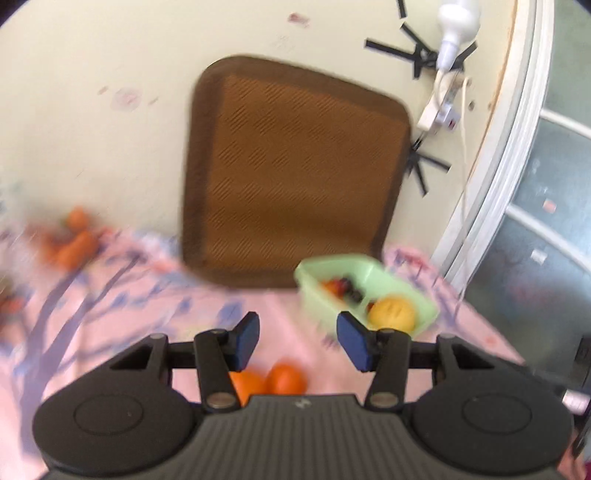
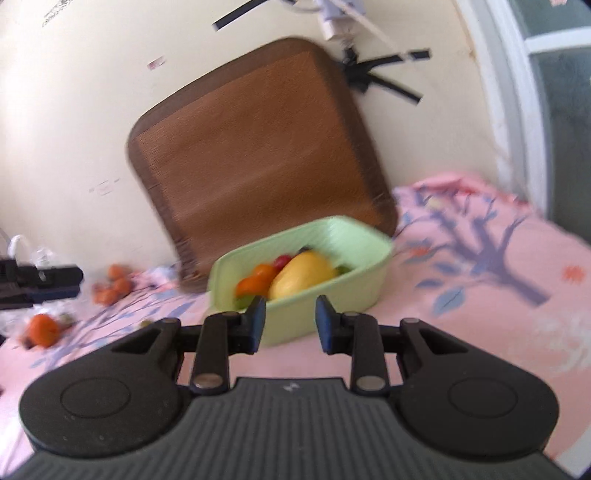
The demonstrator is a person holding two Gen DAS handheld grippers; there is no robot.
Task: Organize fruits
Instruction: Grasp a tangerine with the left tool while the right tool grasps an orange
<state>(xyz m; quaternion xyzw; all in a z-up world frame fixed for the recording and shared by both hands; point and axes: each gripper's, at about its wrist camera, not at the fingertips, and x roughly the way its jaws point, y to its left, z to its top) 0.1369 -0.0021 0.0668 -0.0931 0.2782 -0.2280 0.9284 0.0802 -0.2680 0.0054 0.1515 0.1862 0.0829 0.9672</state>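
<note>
A light green tray [image 2: 364, 254] sits on the pink bedsheet and holds a yellow mango [image 2: 304, 275], an orange [image 2: 258, 280] and small dark fruits. It also shows in the left wrist view [image 1: 421, 295], with the mango [image 1: 392, 314]. My right gripper [image 2: 290, 323] is open and empty, just in front of the tray. My left gripper [image 1: 298, 338] is open and empty, hovering above two oranges [image 1: 273, 380] on the sheet. More oranges [image 1: 74, 240] lie far left; they also show in the right wrist view [image 2: 112, 286]. Both views are blurred.
A brown cushion [image 2: 258, 147] leans on the cream wall behind the tray. Black tape strips, a white power strip [image 1: 436, 110] and a bulb [image 1: 458, 26] are on the wall. A window frame [image 2: 517, 110] stands at the right. A black device [image 2: 37, 284] lies far left.
</note>
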